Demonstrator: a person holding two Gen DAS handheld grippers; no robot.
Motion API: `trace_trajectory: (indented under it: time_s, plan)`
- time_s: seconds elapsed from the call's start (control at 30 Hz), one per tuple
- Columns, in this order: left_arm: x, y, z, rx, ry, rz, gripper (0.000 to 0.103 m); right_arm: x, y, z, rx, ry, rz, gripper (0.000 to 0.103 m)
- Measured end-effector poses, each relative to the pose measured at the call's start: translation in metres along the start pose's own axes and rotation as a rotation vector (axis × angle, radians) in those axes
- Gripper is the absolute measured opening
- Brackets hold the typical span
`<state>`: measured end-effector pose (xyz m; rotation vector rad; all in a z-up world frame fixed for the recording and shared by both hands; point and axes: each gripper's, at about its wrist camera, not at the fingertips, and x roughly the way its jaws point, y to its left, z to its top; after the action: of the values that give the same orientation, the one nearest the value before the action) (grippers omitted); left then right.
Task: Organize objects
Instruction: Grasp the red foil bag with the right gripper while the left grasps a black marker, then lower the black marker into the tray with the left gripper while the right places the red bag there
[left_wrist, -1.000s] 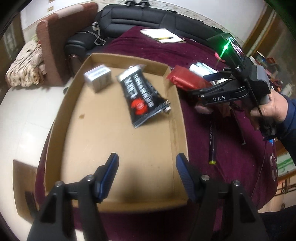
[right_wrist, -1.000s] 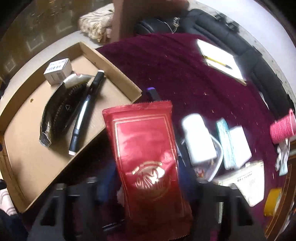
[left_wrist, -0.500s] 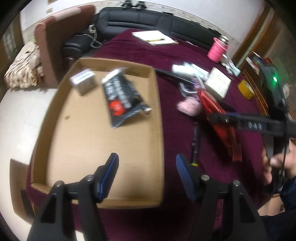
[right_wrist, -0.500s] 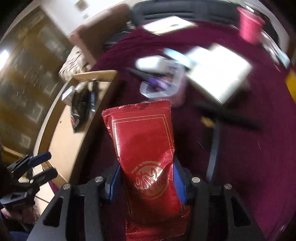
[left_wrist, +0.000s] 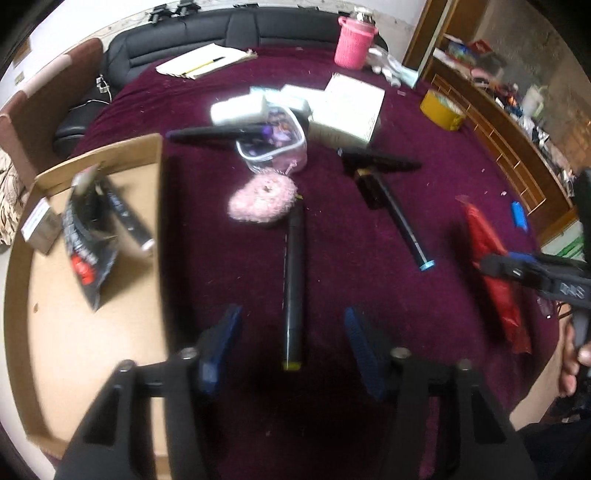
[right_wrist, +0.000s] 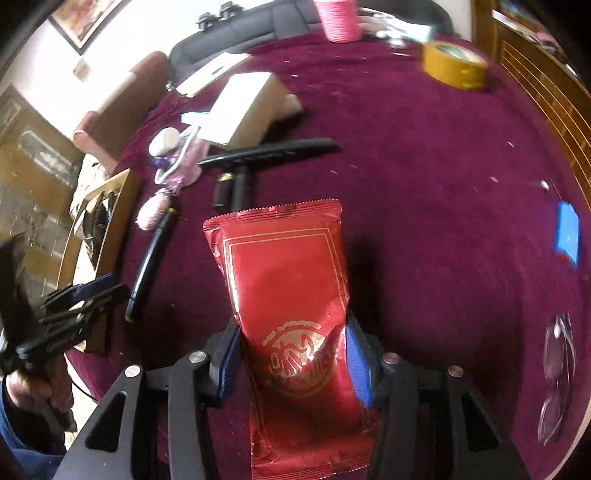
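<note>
**Red packet pinched, black marker between spread fingers**

Low in the right wrist view, the right gripper (right_wrist: 291, 363) pinches a red packet (right_wrist: 286, 284) by its lower half; the rest stands up toward frame centre over the maroon tabletop (right_wrist: 424, 166). At the bottom of the left wrist view, the left gripper (left_wrist: 293, 350), its fingers having just been closing, stands spread around a black marker (left_wrist: 294, 280) without touching. A cardboard tray (left_wrist: 92, 354) lies at left.

Maroon-clothed table (left_wrist: 229, 266) (markers (left_wrist: 293, 284), tray (left_wrist: 92, 350))
</note>
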<state>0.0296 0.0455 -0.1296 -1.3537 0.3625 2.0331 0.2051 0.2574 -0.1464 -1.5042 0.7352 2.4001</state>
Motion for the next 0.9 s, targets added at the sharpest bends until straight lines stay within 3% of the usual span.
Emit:
trace_trajectory:
  time_s: [0.07,0.23,0.3,0.37,0.6,0.73,0.9]
  plan:
    - [0.013,0.000,0.004,-0.002,0.028,-0.008,0.039,-0.003,-0.008,-0.004,0.017,-0.003,-0.001,0.054]
    - [0.037,-0.011,0.017,0.034,0.068,0.011,0.034,-0.009,-0.019,-0.010,0.032,-0.017,0.001,0.054]
    - [0.045,-0.015,0.021,0.049,0.079,0.030,0.020,-0.009,-0.018,-0.010,0.032,-0.016,0.004,0.054]
    - [0.052,-0.016,0.026,0.049,0.081,0.042,0.015,-0.009,-0.017,-0.011,0.032,-0.014,0.008,0.054]
    - [0.050,-0.022,0.016,0.036,0.040,0.073,0.014,-0.008,-0.014,-0.009,0.016,-0.017,0.021,0.054]
    - [0.037,-0.024,0.002,-0.024,0.027,0.007,0.014,-0.006,-0.007,-0.005,-0.006,-0.015,0.031,0.054]
    - [0.022,-0.027,-0.004,-0.020,0.001,-0.010,0.014,-0.001,0.008,0.001,-0.041,-0.010,0.051,0.054]
